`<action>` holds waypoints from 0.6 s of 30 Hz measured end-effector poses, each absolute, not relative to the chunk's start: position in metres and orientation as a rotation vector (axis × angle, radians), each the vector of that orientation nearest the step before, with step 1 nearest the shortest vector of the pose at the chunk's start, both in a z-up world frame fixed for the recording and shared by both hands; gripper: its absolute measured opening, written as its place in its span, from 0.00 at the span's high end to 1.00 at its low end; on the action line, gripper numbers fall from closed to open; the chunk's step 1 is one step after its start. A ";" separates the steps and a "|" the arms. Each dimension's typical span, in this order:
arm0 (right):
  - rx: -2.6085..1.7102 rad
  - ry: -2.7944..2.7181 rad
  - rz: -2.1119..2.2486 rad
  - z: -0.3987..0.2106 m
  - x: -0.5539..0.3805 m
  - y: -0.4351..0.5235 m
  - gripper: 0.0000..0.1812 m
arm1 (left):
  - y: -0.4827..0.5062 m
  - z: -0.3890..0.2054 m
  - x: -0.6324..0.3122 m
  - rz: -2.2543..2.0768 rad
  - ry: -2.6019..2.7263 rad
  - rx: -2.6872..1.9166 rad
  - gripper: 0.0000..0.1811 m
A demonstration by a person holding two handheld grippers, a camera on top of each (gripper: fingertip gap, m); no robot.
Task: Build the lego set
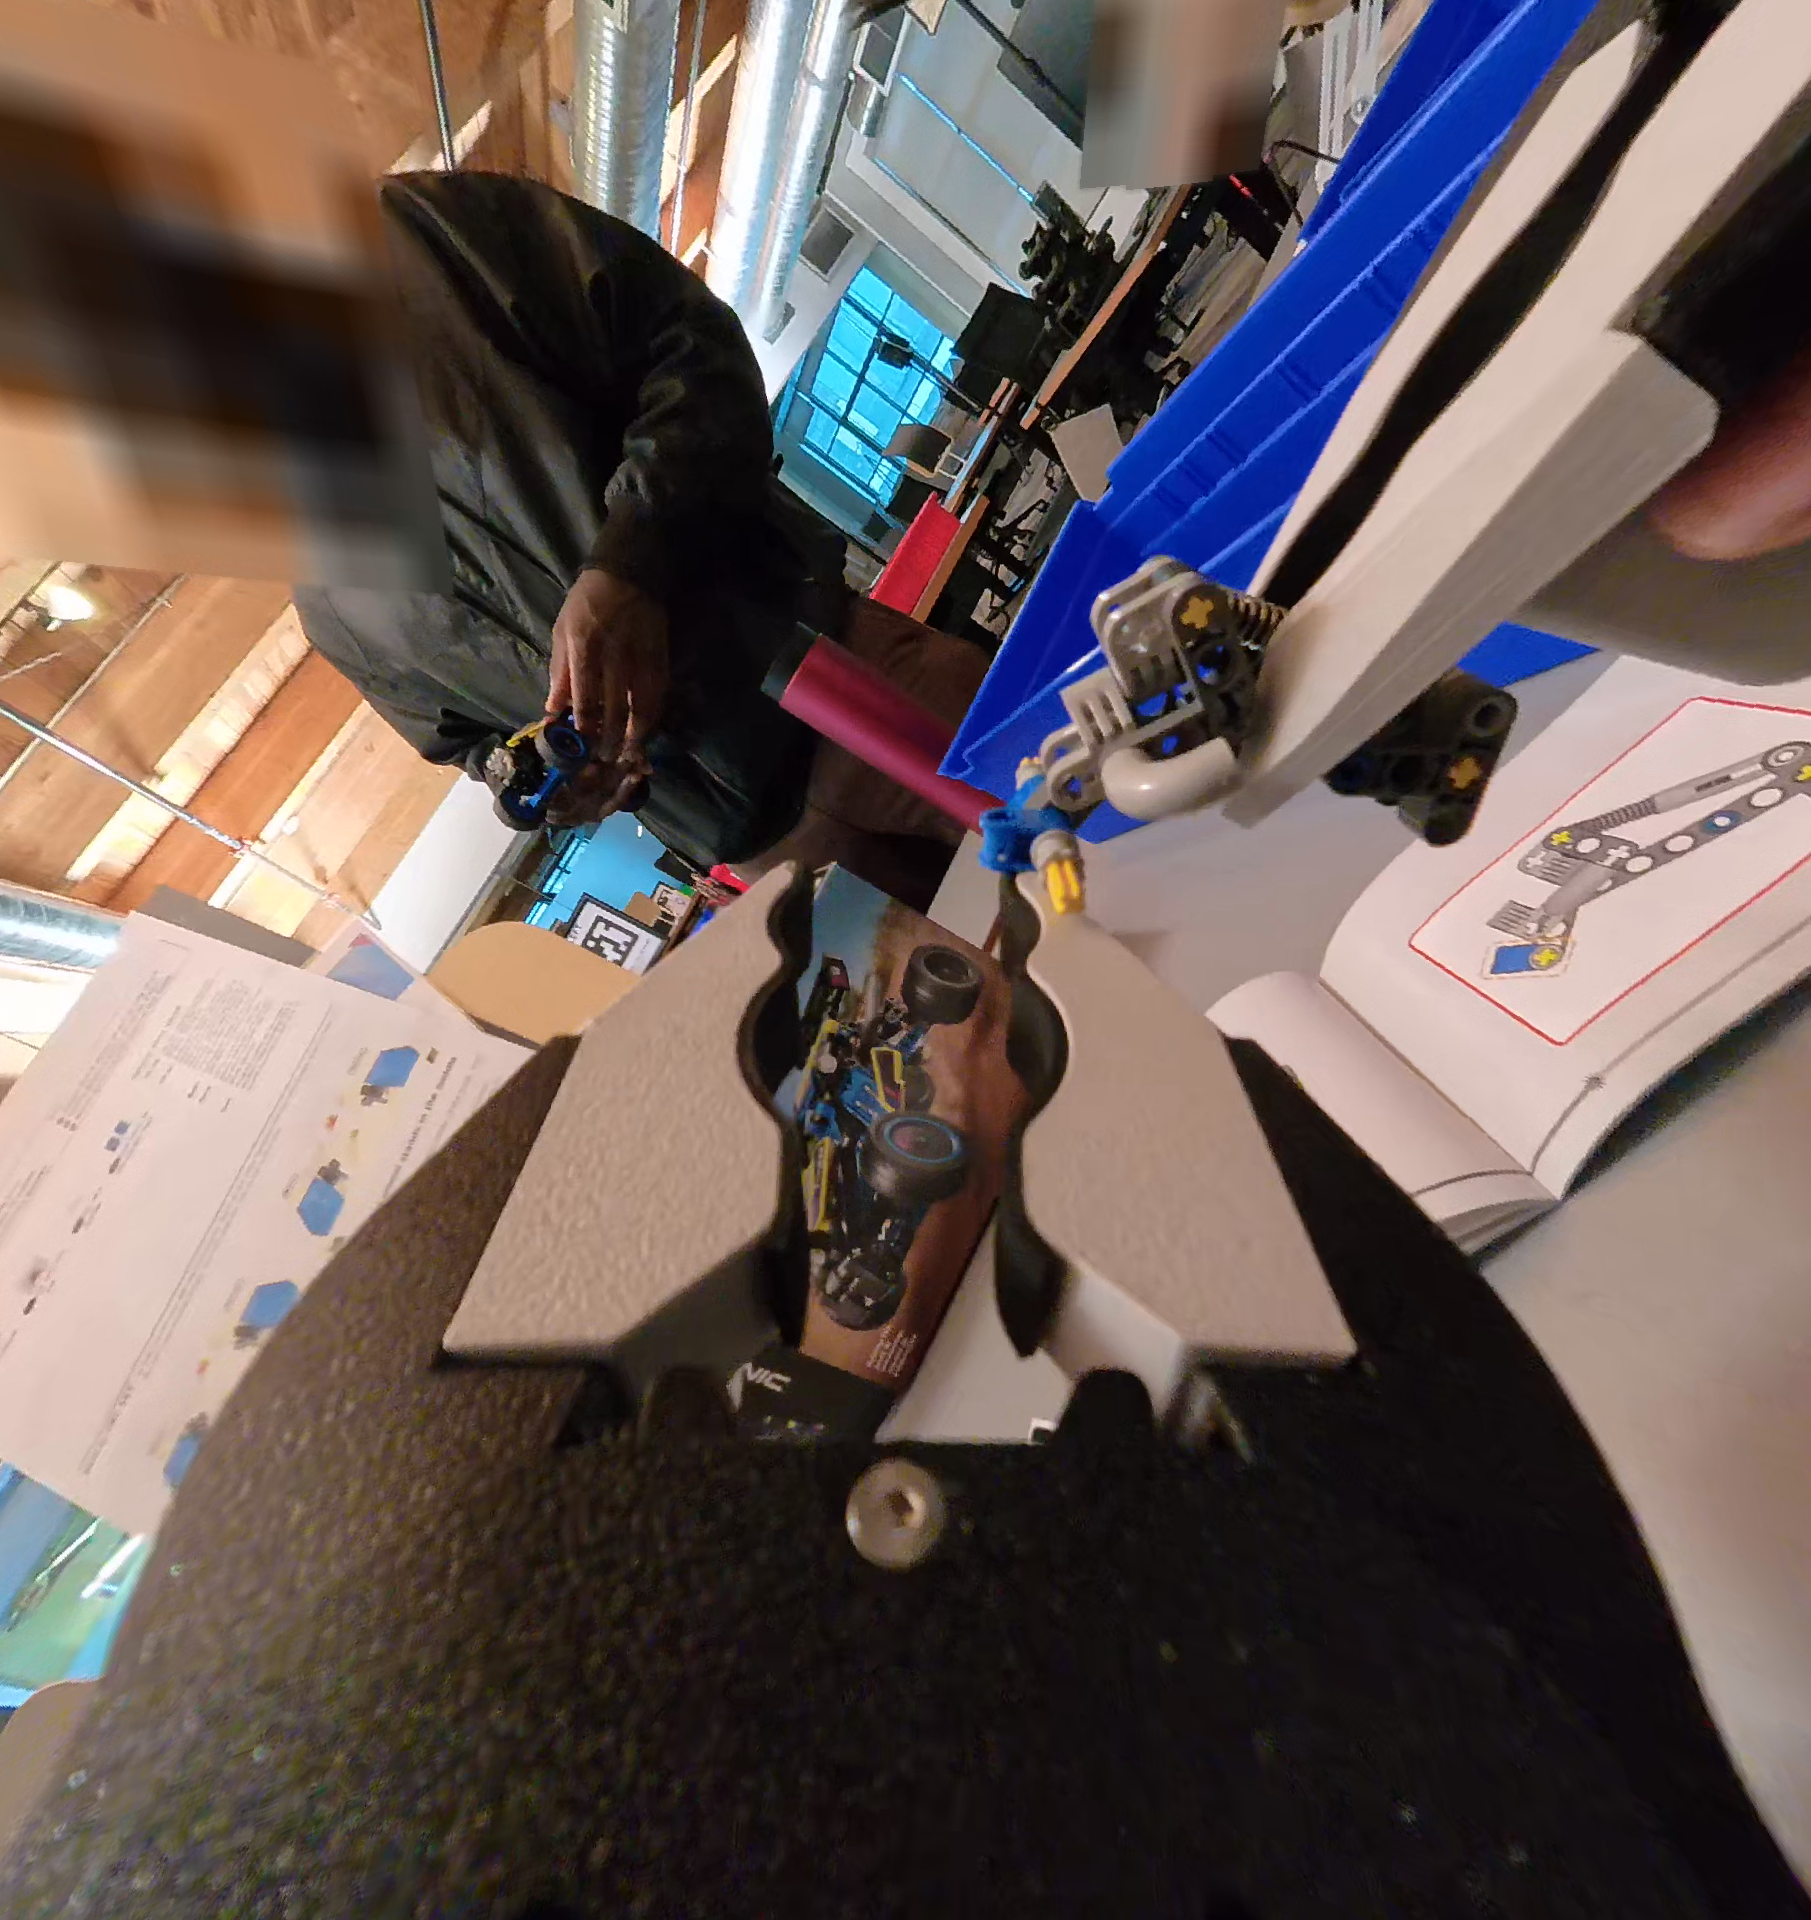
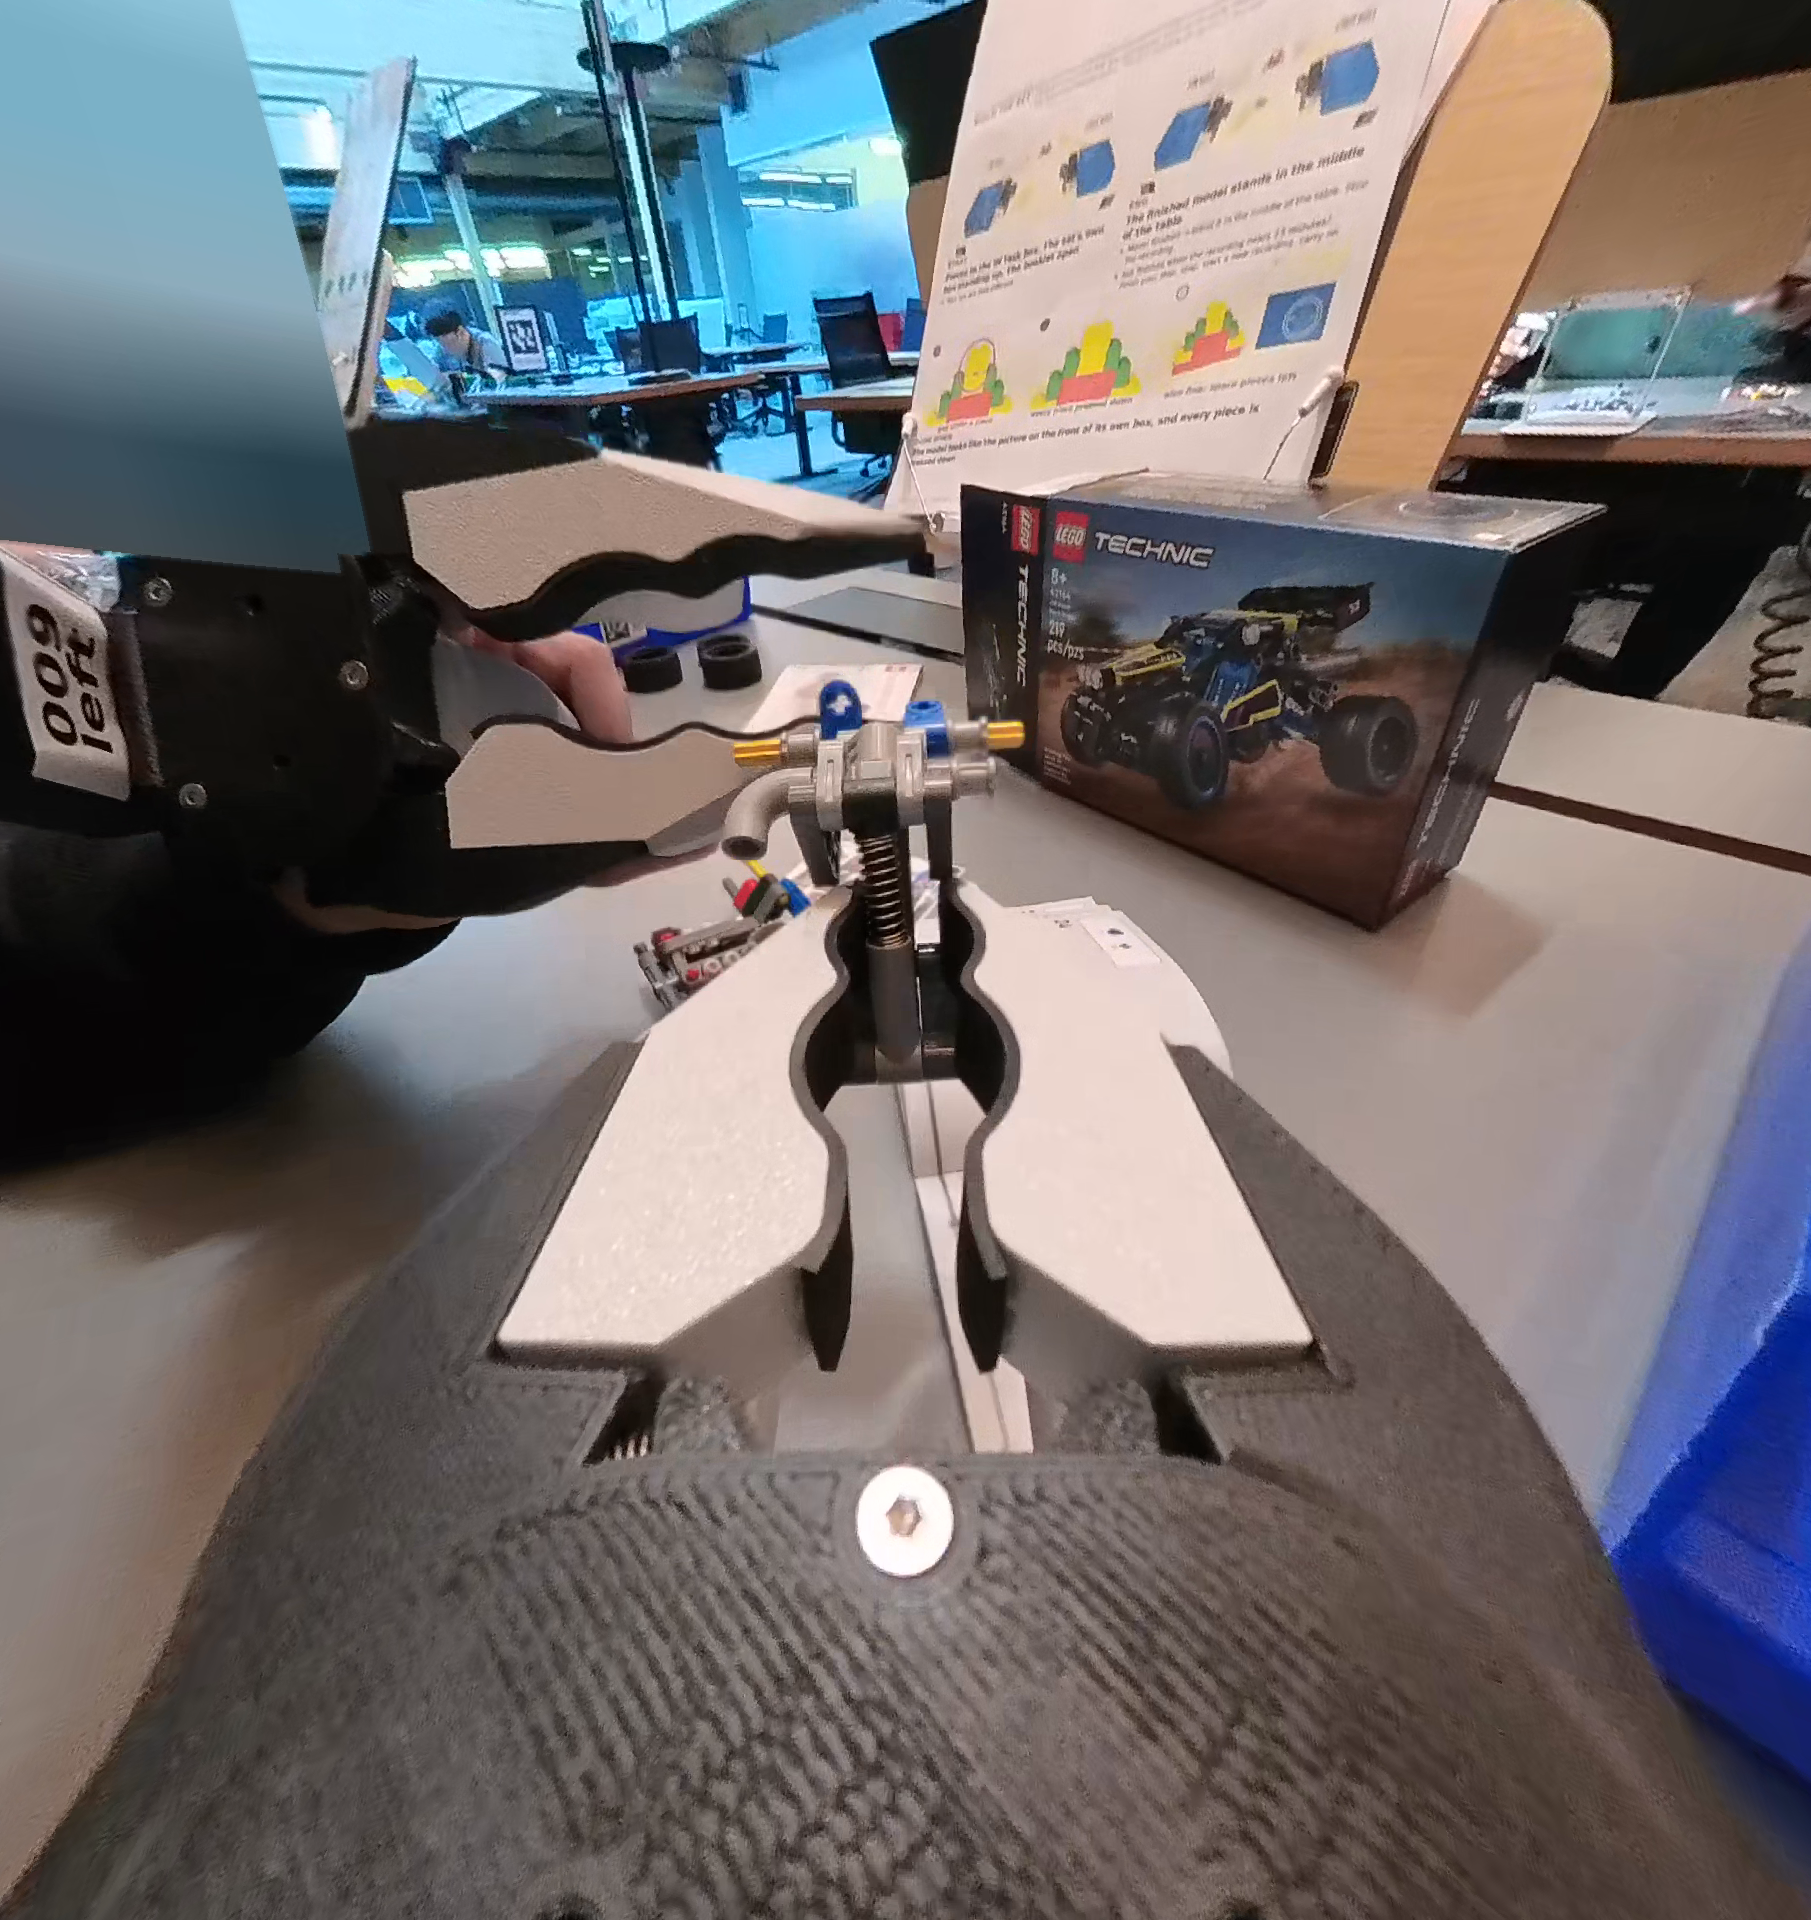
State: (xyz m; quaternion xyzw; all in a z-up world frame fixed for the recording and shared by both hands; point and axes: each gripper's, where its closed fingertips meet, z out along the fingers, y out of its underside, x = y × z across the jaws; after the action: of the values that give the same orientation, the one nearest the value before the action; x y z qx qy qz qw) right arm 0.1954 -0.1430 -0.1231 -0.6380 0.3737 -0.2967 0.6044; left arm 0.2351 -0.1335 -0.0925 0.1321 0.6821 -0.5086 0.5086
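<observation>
My right gripper (image 2: 901, 920) is shut on a small lego assembly (image 2: 875, 764): a grey shock absorber with a spring, grey connectors, blue pins and yellow axle ends, held upright above the table. The assembly (image 1: 1155, 691) also shows in the left wrist view, at the tip of the right gripper's fingers (image 1: 1400, 644). My left gripper (image 1: 911, 914) is open and empty. In the right wrist view it (image 2: 818, 675) comes in from the left, its lower finger (image 2: 589, 790) close beside the assembly's grey elbow piece. An open instruction booklet (image 1: 1607, 935) lies on the table.
The lego set's box (image 2: 1275, 675) stands behind the assembly, in front of an instruction sheet on a stand (image 2: 1140, 239). Two black tyres (image 2: 693, 665) and a small sub-assembly (image 2: 703, 945) lie on the grey table. A blue bin (image 2: 1763, 1351) sits at the right. A person in a black jacket (image 1: 568, 416) holds lego parts opposite.
</observation>
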 end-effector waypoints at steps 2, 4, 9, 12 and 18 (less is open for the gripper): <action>-1.486 0.878 -0.677 -0.126 0.196 -0.143 0.94 | -0.134 -0.095 0.236 -1.215 1.648 0.321 0.82; -1.493 0.890 -0.664 -0.127 0.195 -0.144 0.94 | -0.135 -0.097 0.236 -1.214 1.652 0.322 0.81; -1.514 0.910 -0.656 -0.130 0.195 -0.145 0.94 | -0.137 -0.104 0.236 -1.225 1.682 0.321 0.83; -1.522 0.916 -0.656 -0.131 0.195 -0.145 0.94 | -0.138 -0.107 0.236 -1.228 1.697 0.322 0.83; -1.580 0.920 -0.690 -0.135 0.195 -0.146 0.94 | -0.138 -0.110 0.238 -1.216 1.714 0.317 0.80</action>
State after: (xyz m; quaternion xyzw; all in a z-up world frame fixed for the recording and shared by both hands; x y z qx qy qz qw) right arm 0.1952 -0.1464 -0.1348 -0.6700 0.3904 -0.2926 0.5595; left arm 0.2379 -0.1377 -0.1098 0.1304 0.7045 -0.4999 0.4865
